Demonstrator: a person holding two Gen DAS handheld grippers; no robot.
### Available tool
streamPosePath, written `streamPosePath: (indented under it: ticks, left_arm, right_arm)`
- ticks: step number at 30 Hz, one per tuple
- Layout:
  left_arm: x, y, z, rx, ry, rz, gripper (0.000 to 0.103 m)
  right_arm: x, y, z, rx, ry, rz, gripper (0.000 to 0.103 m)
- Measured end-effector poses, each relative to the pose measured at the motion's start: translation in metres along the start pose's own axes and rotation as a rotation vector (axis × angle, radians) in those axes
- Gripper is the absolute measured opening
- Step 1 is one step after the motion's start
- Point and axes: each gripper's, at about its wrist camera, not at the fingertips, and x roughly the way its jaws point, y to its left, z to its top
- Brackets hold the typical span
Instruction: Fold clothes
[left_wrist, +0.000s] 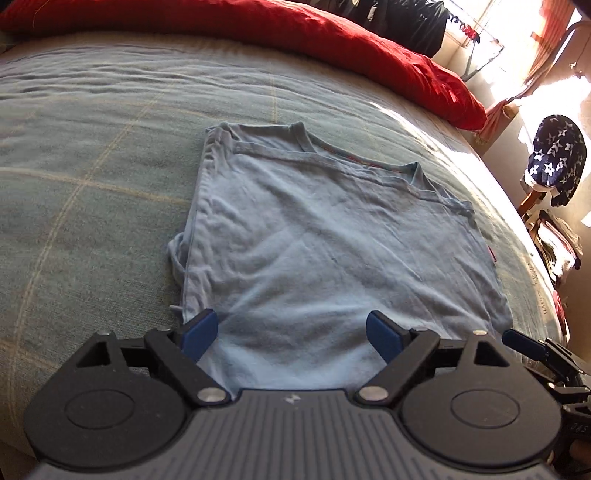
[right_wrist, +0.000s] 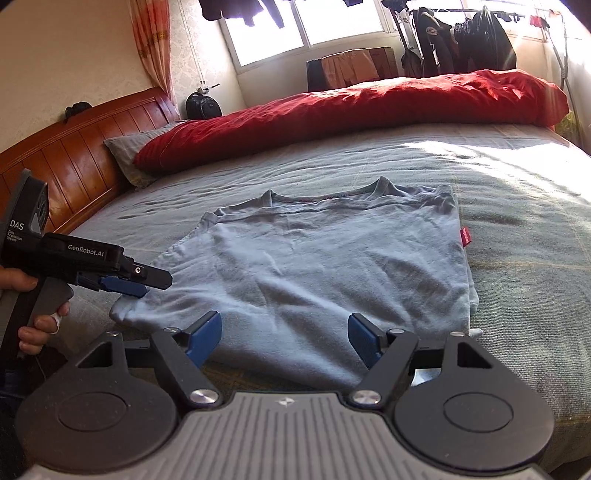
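Nearest the cameras, both grippers hovered over the hem end of a light blue T-shirt (left_wrist: 325, 236). The left gripper (left_wrist: 291, 338) had its blue pads spread wide with nothing clamped; the hem cloth lay under the gap, near the shirt's left bottom corner. The right gripper (right_wrist: 284, 338) was likewise released, jaws apart above the hem toward the other side, holding nothing. In the right wrist view the left gripper showed side-on, held by a hand (right_wrist: 40, 321) at the frame's edge, its tip just over the shirt's corner.

The T-shirt lay flat on the bed (left_wrist: 92, 155), on a grey-green checked bedspread, sleeves already tucked in so that it formed a rough rectangle, neckline at the far end. A small red tag (right_wrist: 464, 235) stuck out of one side seam.

It looked like thin, soft jersey: light, limp, likely to wrinkle and drag on the bedspread rather than slide. The two bottom corners of the hem seemed the sensible places to pinch, taking all layers together so the tucked sleeves would not slip out.

Beyond the shirt a red duvet (right_wrist: 351, 110) lay heaped along the far side of the bed, with a wooden headboard (right_wrist: 74, 147) and hanging clothes at the window behind.
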Motion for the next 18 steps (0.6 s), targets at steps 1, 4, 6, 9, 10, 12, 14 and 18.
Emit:
streamPosePath:
  ticks: [1, 4, 6, 9, 10, 12, 14, 18]
  left_arm:
    - [-0.002, 0.004, -0.003, -0.015, -0.001, -0.010, 0.087]
    - [-0.015, 0.002, -0.001, -0.013, -0.022, -0.011, 0.088]
    - [-0.023, -0.003, 0.001, 0.004, -0.041, -0.017, 0.088]
    - [-0.024, -0.017, -0.003, 0.035, -0.034, -0.053, 0.088]
    - [-0.023, -0.022, -0.005, 0.045, -0.025, -0.067, 0.088]
    - [-0.020, -0.031, -0.009, 0.066, -0.009, -0.094, 0.088]
    - [-0.015, -0.038, -0.017, 0.082, 0.018, -0.123, 0.088]
    - [-0.009, -0.036, -0.029, 0.078, 0.061, -0.136, 0.089]
  right_arm:
    - [-0.001, 0.003, 0.000, -0.010, 0.001, -0.004, 0.079]
    - [-0.002, 0.009, 0.000, -0.033, 0.005, -0.014, 0.079]
    - [-0.002, 0.011, 0.000, -0.033, 0.009, -0.010, 0.079]
    - [0.001, 0.017, 0.002, -0.056, 0.022, -0.011, 0.079]
    - [0.005, 0.021, 0.003, -0.073, 0.029, -0.017, 0.079]
    - [0.013, 0.026, 0.006, -0.098, 0.037, -0.029, 0.079]
    - [0.024, 0.031, 0.007, -0.130, 0.045, -0.046, 0.079]
    - [0.046, 0.034, -0.001, -0.210, 0.096, -0.135, 0.080]
